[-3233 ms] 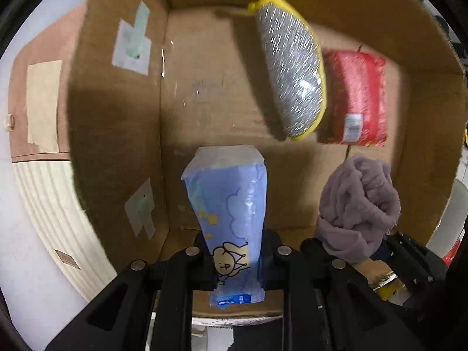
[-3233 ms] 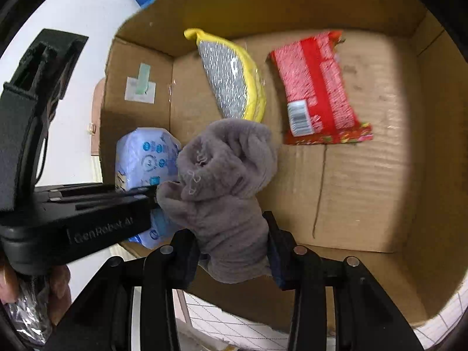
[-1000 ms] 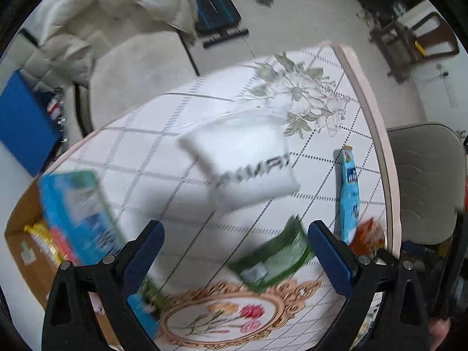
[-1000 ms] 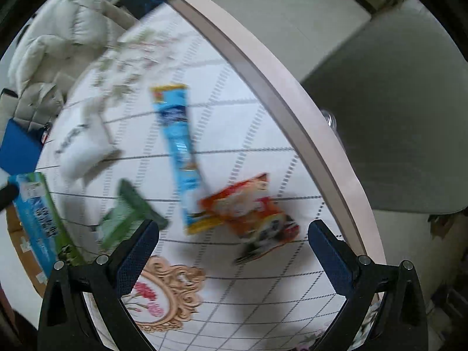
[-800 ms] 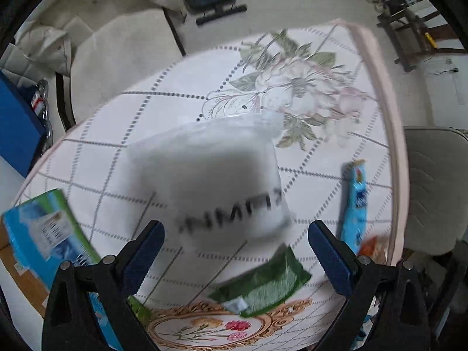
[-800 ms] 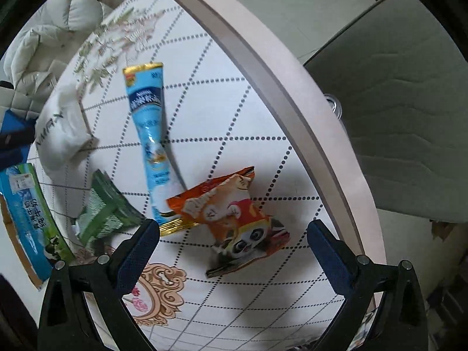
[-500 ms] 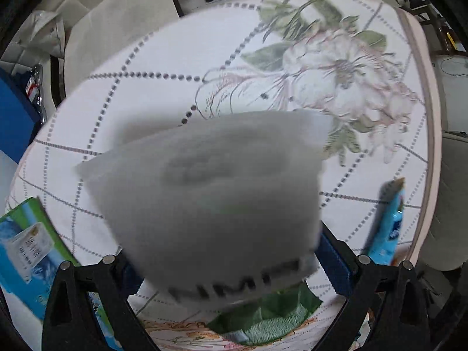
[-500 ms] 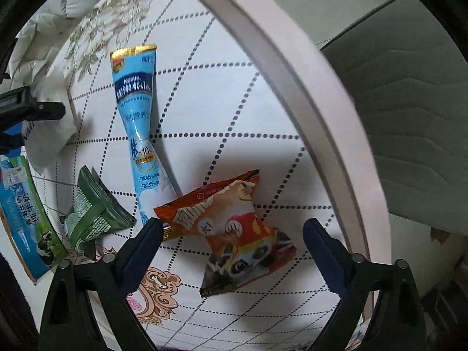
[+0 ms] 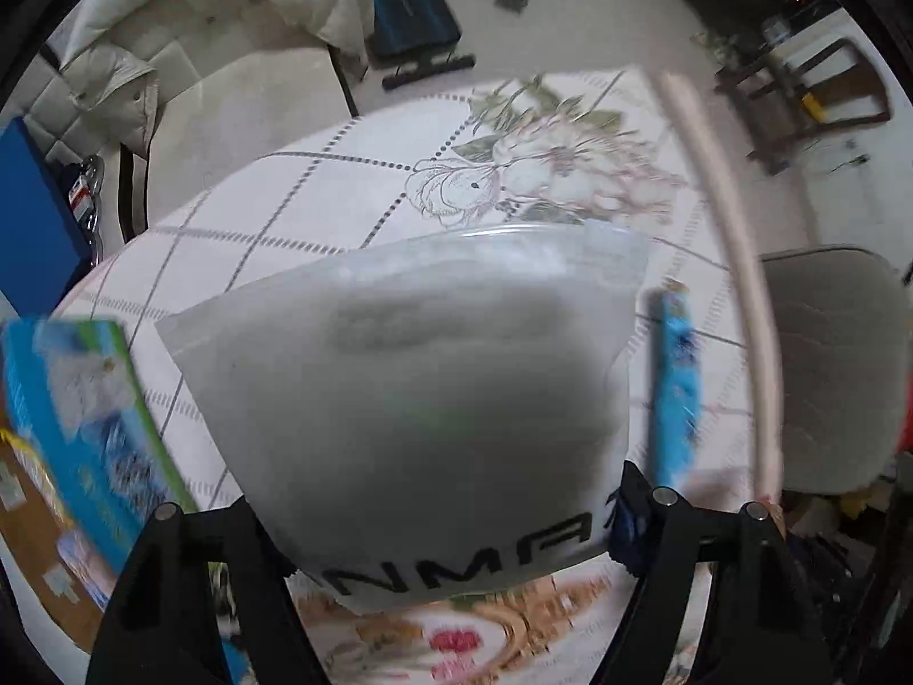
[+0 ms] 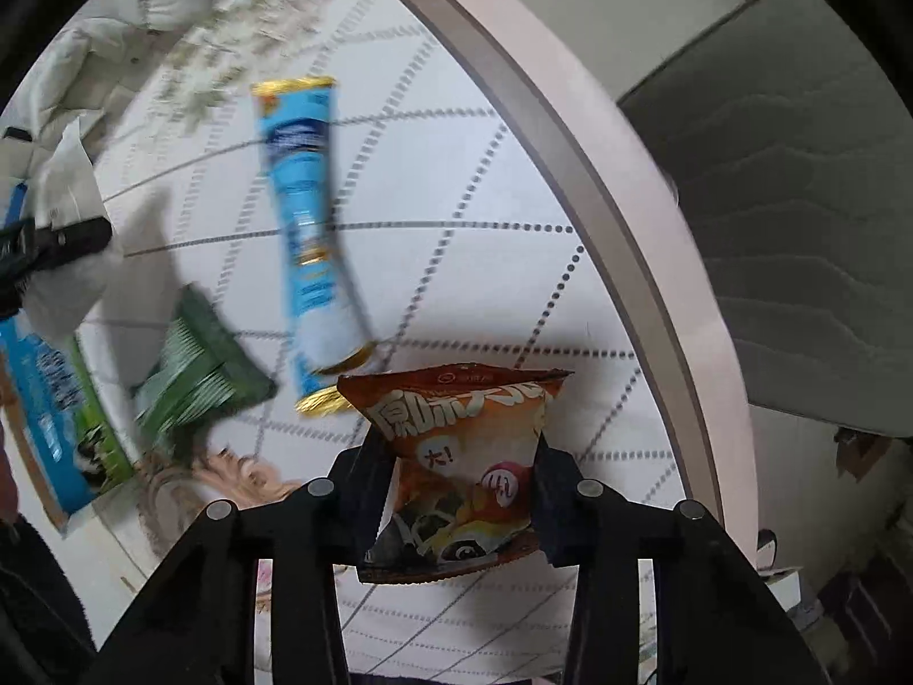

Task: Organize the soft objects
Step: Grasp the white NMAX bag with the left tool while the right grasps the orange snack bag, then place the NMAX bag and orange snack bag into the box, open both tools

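Observation:
My left gripper [image 9: 445, 519] is shut on a white soft pack in a clear bag [image 9: 422, 411] with black letters; the pack fills the middle of the left wrist view, above the tablecloth. My right gripper [image 10: 462, 491] is shut on an orange snack bag [image 10: 465, 451] with a panda print. A long blue tube packet [image 10: 308, 234] lies just beyond the snack bag; it also shows in the left wrist view [image 9: 676, 394]. The left gripper's finger [image 10: 57, 240] and its white pack [image 10: 63, 211] show at the left edge of the right wrist view.
A green packet [image 10: 194, 365] and a blue-green box [image 10: 57, 399] lie left on the white tablecloth [image 10: 456, 182]. The blue-green box [image 9: 74, 416] shows left in the left wrist view. The table's pink rim [image 10: 627, 182] curves right, with a grey chair [image 10: 799, 217] beyond.
Both grippers left the cardboard box and came to the table. The left closed on the white pack and raised it; the right moved in and closed on the orange snack bag.

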A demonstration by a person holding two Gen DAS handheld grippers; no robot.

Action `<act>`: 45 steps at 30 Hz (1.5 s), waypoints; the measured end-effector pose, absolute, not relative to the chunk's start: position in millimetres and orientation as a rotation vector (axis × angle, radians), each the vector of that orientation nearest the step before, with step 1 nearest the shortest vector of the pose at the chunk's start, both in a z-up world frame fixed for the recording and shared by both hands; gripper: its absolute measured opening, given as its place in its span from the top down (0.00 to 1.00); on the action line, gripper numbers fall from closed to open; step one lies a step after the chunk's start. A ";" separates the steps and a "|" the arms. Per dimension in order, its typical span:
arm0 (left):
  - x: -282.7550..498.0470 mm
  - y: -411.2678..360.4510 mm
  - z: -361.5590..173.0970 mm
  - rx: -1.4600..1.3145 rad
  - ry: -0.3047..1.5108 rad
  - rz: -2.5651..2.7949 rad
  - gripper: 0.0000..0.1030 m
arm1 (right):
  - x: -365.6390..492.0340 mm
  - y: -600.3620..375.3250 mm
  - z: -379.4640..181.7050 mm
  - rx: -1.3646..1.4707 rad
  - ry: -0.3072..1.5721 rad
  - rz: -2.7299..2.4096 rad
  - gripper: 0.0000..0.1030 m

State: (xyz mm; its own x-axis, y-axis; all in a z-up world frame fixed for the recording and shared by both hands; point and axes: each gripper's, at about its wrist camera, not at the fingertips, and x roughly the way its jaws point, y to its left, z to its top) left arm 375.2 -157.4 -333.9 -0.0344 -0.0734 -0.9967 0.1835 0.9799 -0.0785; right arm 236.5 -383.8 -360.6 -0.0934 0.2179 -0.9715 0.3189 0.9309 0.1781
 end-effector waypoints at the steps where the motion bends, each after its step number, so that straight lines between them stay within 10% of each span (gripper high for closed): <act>1: 369.7 -152.0 -323.1 0.066 1.572 -0.212 0.26 | 234.3 -376.8 -350.9 0.405 1.664 -0.073 0.57; 15: 304.3 102.5 -185.6 -0.021 1.376 0.064 0.26 | 281.9 -92.5 -200.0 0.251 1.439 0.433 0.58; 35: 344.2 263.2 -343.4 0.119 1.771 0.294 0.23 | 316.6 92.6 -339.1 0.024 1.662 0.365 0.57; 45: 341.1 278.1 -339.8 -0.009 1.743 0.263 0.14 | 306.1 107.7 -357.5 -0.007 1.778 0.387 0.20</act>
